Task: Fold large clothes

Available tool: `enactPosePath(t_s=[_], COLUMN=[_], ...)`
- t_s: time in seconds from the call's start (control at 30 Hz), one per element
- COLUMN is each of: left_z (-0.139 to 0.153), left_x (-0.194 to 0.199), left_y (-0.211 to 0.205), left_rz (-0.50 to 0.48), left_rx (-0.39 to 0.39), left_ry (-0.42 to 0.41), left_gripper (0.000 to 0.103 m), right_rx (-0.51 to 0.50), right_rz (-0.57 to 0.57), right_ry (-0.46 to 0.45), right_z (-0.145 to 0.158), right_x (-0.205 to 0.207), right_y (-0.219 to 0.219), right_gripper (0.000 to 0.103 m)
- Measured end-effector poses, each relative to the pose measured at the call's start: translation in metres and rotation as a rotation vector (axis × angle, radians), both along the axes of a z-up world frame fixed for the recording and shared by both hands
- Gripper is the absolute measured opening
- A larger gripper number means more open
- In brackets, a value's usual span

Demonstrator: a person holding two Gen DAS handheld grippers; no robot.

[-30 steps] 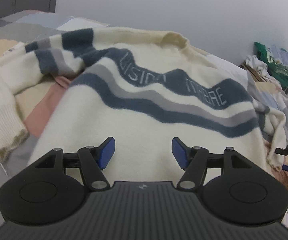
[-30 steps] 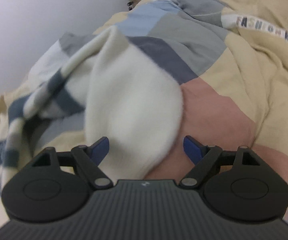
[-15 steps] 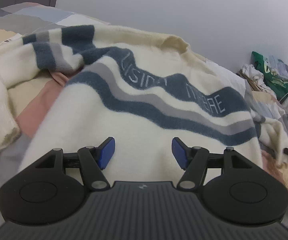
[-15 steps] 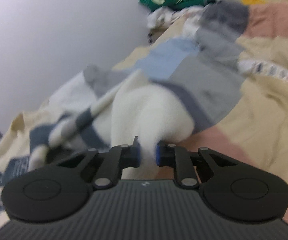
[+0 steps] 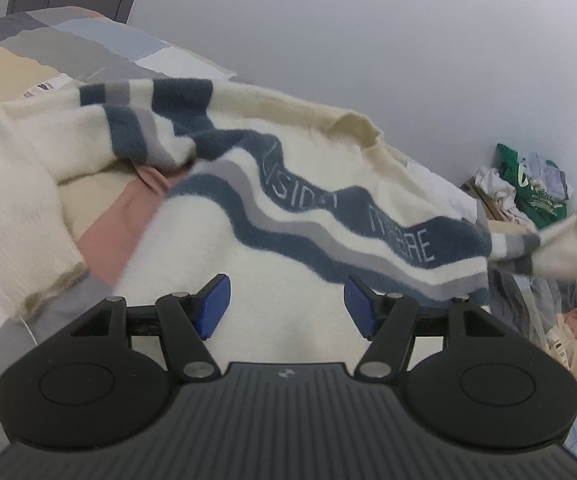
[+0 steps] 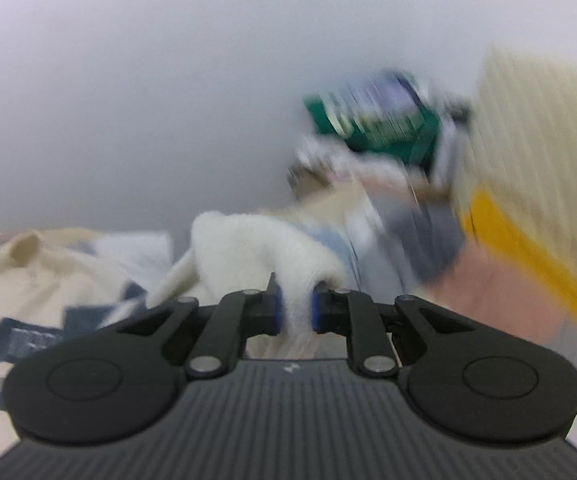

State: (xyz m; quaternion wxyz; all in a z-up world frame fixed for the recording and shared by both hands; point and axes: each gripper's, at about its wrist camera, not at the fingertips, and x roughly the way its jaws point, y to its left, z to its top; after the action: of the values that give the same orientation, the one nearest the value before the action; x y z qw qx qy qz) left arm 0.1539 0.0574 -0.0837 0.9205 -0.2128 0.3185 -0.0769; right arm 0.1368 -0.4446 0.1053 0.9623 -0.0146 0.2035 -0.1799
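Clearly the right gripper (image 6: 293, 312) pinches the sweater's (image 5: 288, 208) sleeve (image 6: 256, 248), raised for folding across; the left gripper (image 5: 286, 308) hovers open above the body.

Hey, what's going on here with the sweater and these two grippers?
A person is folding a cream knit sweater with wavy blue and grey stripes on a patchwork bedspread, using a handheld gripper in each hand. The right gripper has its jaws shut on the sweater's cream right-hand sleeve and holds it up off the bed. The left gripper hovers over the sweater's body with its jaws open, gripping nothing. The other sleeve lies on the bed.
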Motion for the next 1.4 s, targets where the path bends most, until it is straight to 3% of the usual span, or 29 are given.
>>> enactPosePath(t_s=[0.17,0.33,0.53,0.73,0.9,1.03,1.07,1.2,1.4], left_z=[0.006,0.014,0.019,0.020,0.022,0.022,0.021,0.020,0.021], left_x=[-0.002,-0.008,-0.016,-0.023,-0.028,-0.029,-0.029,-0.026,-0.027], left_y=[0.014,0.031,0.059,0.083,0.080,0.070,0.068,0.055,0.017], left_rz=[0.020,0.056,0.092,0.096,0.046,-0.008,-0.024,-0.095,-0.230], left_rx=[-0.031,-0.045,-0.111,-0.182,-0.182,-0.189,-0.195,-0.211,-0.120], left_ry=[-0.012,-0.048,-0.067,-0.064,-0.080,-0.093,-0.093,-0.093,-0.106], left_gripper=[0.068,0.068,0.068,0.068,0.068,0.068,0.068,0.068,0.068], right_rx=[-0.170,-0.218,-0.237,-0.193,-0.107,0.045,0.071,0.146,0.169], right_rz=[0.216,0.434,0.652,0.770,0.778,0.763,0.757,0.692,0.508], right_ry=[-0.014,0.040,0.173,0.329,0.381,0.370,0.361,0.322,0.257], right_z=[0.055,0.059,-0.004,-0.087,-0.124,-0.122,-0.120,-0.106,-0.109], right_x=[0.006,0.003,0.001,-0.005,-0.002,-0.002,-0.002,-0.005,-0.014], right_y=[0.088,0.182,0.273,0.332,0.350,0.334,0.329,0.302,0.259], right_gripper=[0.016,0.016,0.017,0.019,0.024,0.066,0.069,0.069,0.069])
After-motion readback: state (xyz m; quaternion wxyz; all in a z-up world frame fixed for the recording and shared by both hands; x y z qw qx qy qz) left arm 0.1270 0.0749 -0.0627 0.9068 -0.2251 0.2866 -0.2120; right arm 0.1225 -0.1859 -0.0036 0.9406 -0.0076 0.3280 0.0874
